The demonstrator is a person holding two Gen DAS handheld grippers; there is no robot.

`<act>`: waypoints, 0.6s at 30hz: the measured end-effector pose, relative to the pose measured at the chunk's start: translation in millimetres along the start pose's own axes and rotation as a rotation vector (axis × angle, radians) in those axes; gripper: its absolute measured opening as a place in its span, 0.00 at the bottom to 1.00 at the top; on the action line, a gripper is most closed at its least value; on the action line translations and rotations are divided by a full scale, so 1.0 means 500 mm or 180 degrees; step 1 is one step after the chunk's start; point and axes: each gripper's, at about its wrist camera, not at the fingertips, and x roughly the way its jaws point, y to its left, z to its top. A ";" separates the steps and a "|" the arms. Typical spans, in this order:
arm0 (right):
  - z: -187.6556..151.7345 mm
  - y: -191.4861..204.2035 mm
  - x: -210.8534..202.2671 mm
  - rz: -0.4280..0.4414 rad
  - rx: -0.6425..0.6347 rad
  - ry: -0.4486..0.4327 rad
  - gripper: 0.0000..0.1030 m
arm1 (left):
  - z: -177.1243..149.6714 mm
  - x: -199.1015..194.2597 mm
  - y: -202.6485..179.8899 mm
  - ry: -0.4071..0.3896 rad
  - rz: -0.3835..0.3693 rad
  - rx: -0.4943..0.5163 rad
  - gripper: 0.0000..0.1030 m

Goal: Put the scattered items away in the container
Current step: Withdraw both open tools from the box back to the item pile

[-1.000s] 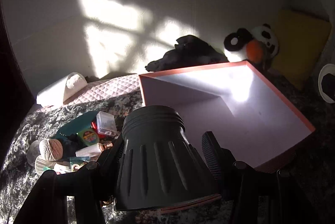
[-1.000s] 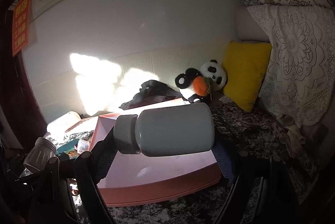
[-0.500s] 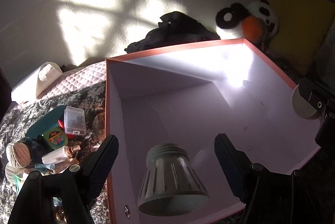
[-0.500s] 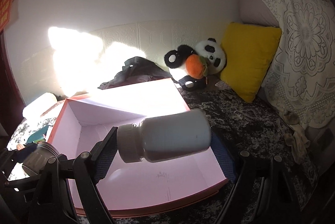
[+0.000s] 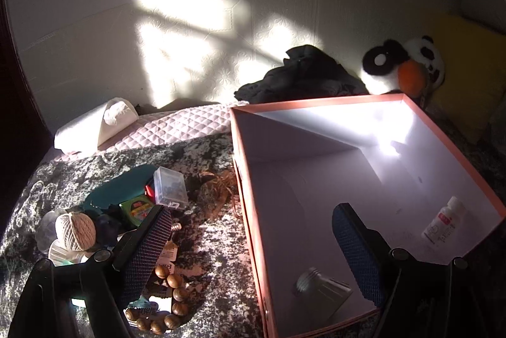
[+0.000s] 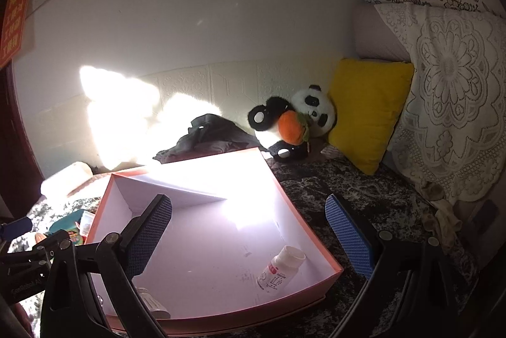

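The pink box point(image 5: 243, 167) with a white inside lies on the patterned bed cover; it also shows in the right wrist view point(image 6: 310, 230). A grey ribbed cup-shaped item point(image 5: 322, 290) lies in its near left corner. A white bottle point(image 5: 444, 221) with a red label lies in its near right part, also seen in the right wrist view point(image 6: 280, 270). My left gripper point(image 5: 253, 252) is open and empty over the box's left wall. My right gripper point(image 6: 249, 240) is open and empty above the box.
Left of the box lie scattered items: a twine ball point(image 5: 75, 230), a clear plastic case point(image 5: 170, 187), a green tin point(image 5: 136, 211), a teal pouch point(image 5: 121, 186), wooden beads point(image 5: 164, 297). A panda toy point(image 6: 294, 119), dark cloth point(image 6: 208, 135) and yellow cushion point(image 6: 367, 110) lie behind.
Both grippers opened. The grey item dropped from my left gripper into the box, and the white bottle dropped from my right gripper into the box. Both grippers pulled back.
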 end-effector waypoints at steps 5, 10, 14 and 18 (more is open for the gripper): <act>0.004 0.046 -0.067 0.0214 -0.0030 -0.0153 0.98 | -0.043 -0.046 0.099 -0.0023 0.0186 -0.0095 0.86; -0.009 0.103 -0.123 0.0482 -0.0012 -0.0176 0.99 | -0.108 -0.073 0.210 0.0027 0.0458 -0.0211 0.87; -0.033 0.174 -0.145 0.0767 -0.0019 -0.0055 0.99 | -0.170 -0.068 0.287 0.0160 0.0683 -0.0282 0.87; -0.110 0.285 -0.140 0.1016 0.0020 0.0313 0.99 | -0.235 -0.040 0.354 0.0381 0.0856 -0.0363 0.87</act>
